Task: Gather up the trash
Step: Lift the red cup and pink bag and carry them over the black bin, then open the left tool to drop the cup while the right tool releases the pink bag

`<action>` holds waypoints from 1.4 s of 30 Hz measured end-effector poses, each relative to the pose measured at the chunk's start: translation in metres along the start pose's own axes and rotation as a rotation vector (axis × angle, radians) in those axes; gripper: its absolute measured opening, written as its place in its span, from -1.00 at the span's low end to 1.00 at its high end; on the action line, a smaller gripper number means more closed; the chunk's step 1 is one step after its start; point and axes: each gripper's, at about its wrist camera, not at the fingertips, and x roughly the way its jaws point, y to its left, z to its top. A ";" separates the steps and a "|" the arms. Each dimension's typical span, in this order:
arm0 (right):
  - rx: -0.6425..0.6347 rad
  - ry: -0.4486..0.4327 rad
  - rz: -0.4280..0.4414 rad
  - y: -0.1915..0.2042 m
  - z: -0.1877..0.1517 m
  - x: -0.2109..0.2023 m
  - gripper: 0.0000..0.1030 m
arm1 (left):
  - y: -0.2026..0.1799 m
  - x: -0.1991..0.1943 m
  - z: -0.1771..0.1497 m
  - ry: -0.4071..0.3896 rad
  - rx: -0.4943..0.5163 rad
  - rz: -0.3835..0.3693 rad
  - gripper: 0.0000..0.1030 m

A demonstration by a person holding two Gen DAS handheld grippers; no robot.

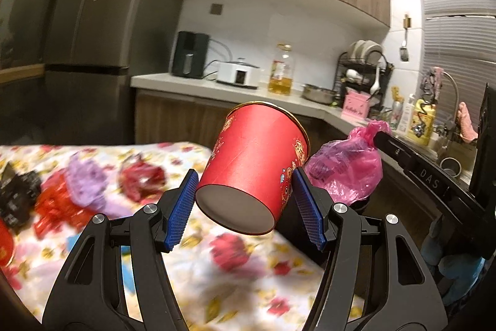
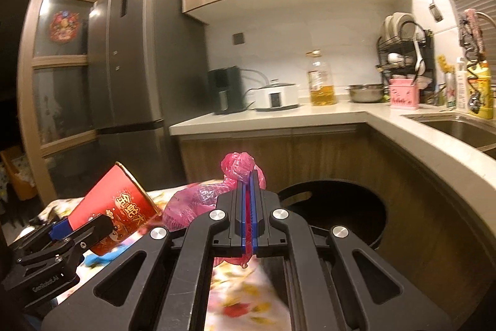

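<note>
Being carried toward the black bin [image 2: 338, 207] at right: a red cup [image 1: 254, 163] clamped in the left gripper [image 1: 245, 203], a pink bag [image 2: 238, 172] pinched in the right gripper [image 2: 249, 207]. Release over the bin is being judged next.

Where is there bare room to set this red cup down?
The floral tablecloth just below the red cup in the left gripper looks bare. Its far left is crowded with wrappers. The countertop has a free strip in front of the oil bottle and cooker.
</note>
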 end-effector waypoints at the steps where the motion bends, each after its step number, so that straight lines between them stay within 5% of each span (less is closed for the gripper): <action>1: 0.003 -0.005 -0.015 -0.006 0.002 0.001 -0.93 | -0.007 0.007 0.002 -0.003 0.006 -0.015 0.18; 17: 0.046 -0.014 -0.157 -0.072 0.018 0.034 -0.93 | -0.069 0.097 0.022 -0.006 0.018 -0.151 0.19; 42: 0.058 0.062 -0.187 -0.098 0.005 0.079 -0.94 | -0.087 0.167 0.009 0.072 0.030 -0.182 0.19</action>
